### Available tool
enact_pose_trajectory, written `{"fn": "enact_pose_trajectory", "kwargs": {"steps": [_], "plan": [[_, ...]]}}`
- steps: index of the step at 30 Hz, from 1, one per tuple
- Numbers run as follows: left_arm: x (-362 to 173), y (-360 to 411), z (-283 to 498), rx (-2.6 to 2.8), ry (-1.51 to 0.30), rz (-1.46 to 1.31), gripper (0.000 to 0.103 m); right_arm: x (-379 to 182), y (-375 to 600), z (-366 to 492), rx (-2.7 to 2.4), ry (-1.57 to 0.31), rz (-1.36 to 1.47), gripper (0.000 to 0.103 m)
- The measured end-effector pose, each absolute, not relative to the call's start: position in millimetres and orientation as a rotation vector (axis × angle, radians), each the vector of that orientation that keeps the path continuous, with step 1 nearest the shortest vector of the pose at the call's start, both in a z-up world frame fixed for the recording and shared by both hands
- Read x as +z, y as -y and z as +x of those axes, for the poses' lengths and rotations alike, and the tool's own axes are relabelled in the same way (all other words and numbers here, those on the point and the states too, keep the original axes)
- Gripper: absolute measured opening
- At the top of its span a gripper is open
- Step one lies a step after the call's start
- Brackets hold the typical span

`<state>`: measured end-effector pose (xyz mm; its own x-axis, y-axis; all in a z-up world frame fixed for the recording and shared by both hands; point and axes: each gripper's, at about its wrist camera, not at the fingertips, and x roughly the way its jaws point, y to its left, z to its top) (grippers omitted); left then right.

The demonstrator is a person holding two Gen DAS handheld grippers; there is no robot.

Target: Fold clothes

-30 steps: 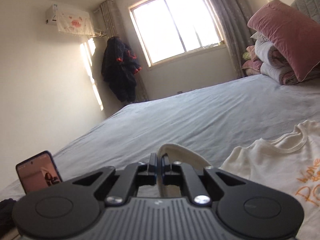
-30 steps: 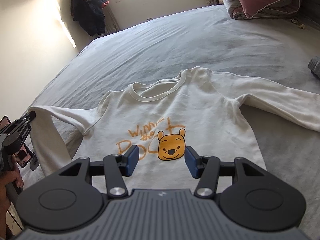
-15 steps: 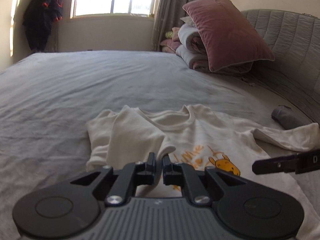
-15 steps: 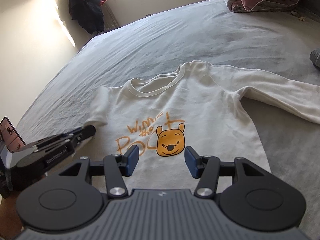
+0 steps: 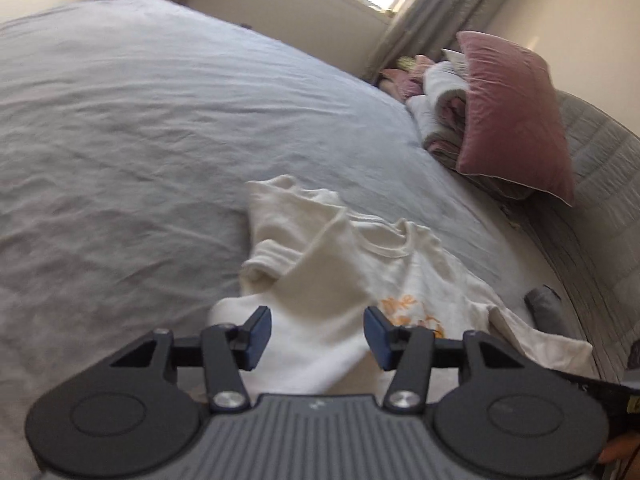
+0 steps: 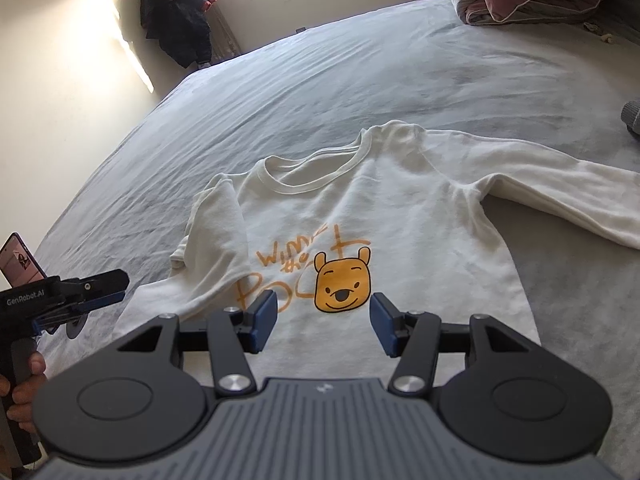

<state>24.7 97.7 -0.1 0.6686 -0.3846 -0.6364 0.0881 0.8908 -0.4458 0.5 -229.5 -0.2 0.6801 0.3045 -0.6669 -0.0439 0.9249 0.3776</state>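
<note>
**One sleeve folded across the shirt, the other still spread**

A white long-sleeved shirt point(image 6: 400, 216) with an orange bear print lies face up on the grey bed point(image 6: 280, 80). One sleeve point(image 6: 220, 240) is doubled over onto the chest beside the lettering; the opposite sleeve point(image 6: 560, 200) stretches straight out on the sheet. The left tool point(image 5: 316, 336) has just been opening, and its blue pads now stand apart above the folded sleeve, pressing nothing. The right tool point(image 6: 323, 322) hovers over the shirt's lower front, jaws about half spread, empty. A pink pillow point(image 5: 512, 112) tops a stack of bedding by the headboard. A phone point(image 6: 18, 256) stands at the bed's edge.
</note>
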Motion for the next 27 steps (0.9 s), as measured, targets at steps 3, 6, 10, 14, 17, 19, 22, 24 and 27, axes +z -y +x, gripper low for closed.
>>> {"fn": "enact_pose_trajectory", "kwargs": {"steps": [3, 6, 10, 14, 17, 19, 22, 24, 27], "plan": [[-7.6, -120.6, 24.1, -0.18, -0.843, -0.437, 0.052, -0.3, 229.9, -0.1, 0.201, -0.802, 0.346, 0.056], [-19.0, -134.6, 21.9, -0.154, -0.894, -0.496, 0.052, -1.7, 228.4, 0.1, 0.203, -0.805, 0.345, 0.056], [-31.1, -139.5, 18.1, -0.156, -0.929, -0.548, 0.05, -7.0, 220.5, 1.0, 0.222, -0.819, 0.345, 0.056], [-30.1, -124.8, 13.3, -0.238, -0.905, -0.512, 0.046, -10.7, 207.6, -0.2, 0.261, -0.83, 0.332, 0.056], [-27.4, -107.6, 9.8, -0.303, -0.884, -0.445, 0.044, -12.4, 196.8, -1.5, 0.283, -0.838, 0.308, 0.056], [-22.7, -96.3, 5.7, -0.33, -0.852, -0.377, 0.044, -14.2, 191.5, -1.8, 0.29, -0.844, 0.299, 0.056], [-16.4, -83.8, 0.4, -0.4, -0.813, -0.31, 0.044, -17.3, 188.6, -1.0, 0.296, -0.854, 0.304, 0.056], [-16.0, -77.1, -1.6, -0.439, -0.814, -0.283, 0.045, -18.6, 188.1, 0.2, 0.299, -0.858, 0.311, 0.056], [-19.2, -68.2, -2.4, -0.471, -0.833, -0.24, 0.045, -20.1, 188.5, 1.1, 0.299, -0.863, 0.316, 0.056]]}}
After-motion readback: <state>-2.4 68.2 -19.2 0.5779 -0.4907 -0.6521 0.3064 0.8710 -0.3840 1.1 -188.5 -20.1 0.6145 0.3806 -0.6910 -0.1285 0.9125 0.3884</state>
